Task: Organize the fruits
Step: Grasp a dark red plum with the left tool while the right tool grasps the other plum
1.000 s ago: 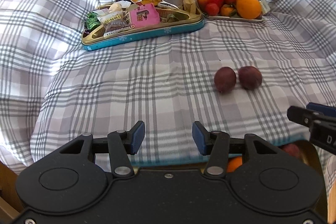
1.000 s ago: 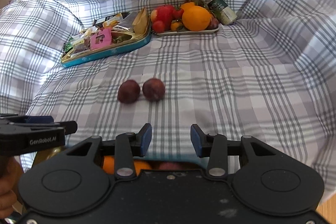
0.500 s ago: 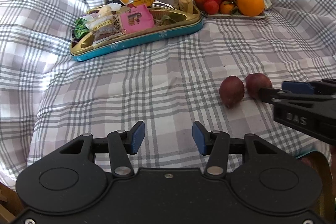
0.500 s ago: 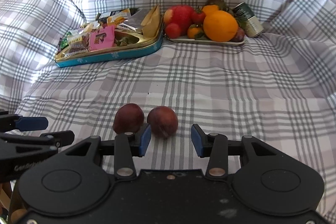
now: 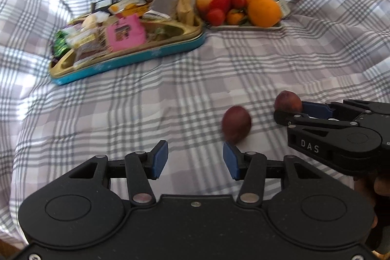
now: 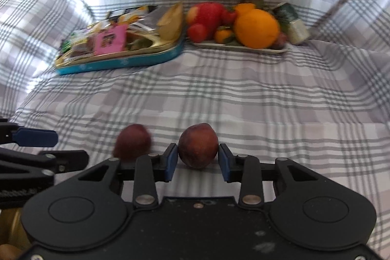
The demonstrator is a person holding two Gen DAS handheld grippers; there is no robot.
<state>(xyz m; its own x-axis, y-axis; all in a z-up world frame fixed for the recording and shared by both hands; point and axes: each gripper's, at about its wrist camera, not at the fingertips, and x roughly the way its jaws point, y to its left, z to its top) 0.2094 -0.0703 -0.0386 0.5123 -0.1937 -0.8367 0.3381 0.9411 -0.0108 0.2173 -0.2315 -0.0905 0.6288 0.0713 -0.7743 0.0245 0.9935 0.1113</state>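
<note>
right gripper around one plum, left gripper spread wide

my right gripper (image 6: 197, 160) has its two blue pads on either side of a dark red plum (image 6: 198, 145). the pads sit just beside the fruit's flanks; i cannot tell whether both are touching it, so i cannot tell if the grasp is made. the plum rests on the plaid cloth (image 6: 268, 94).

my left gripper (image 5: 195, 157) is released, pads spread wide with only cloth between them. a second plum (image 5: 236, 124) lies on the cloth just beyond my left gripper's right pad, blurred in both views. the two plums are near each other but apart.

at the far side of the cloth, a flat tray (image 6: 243, 48) holds an orange (image 6: 257, 28), a red apple (image 6: 207, 14) and smaller red and orange fruits. touching it on the left is a teal tin (image 6: 126, 63) filled with wrapped snacks.
</note>
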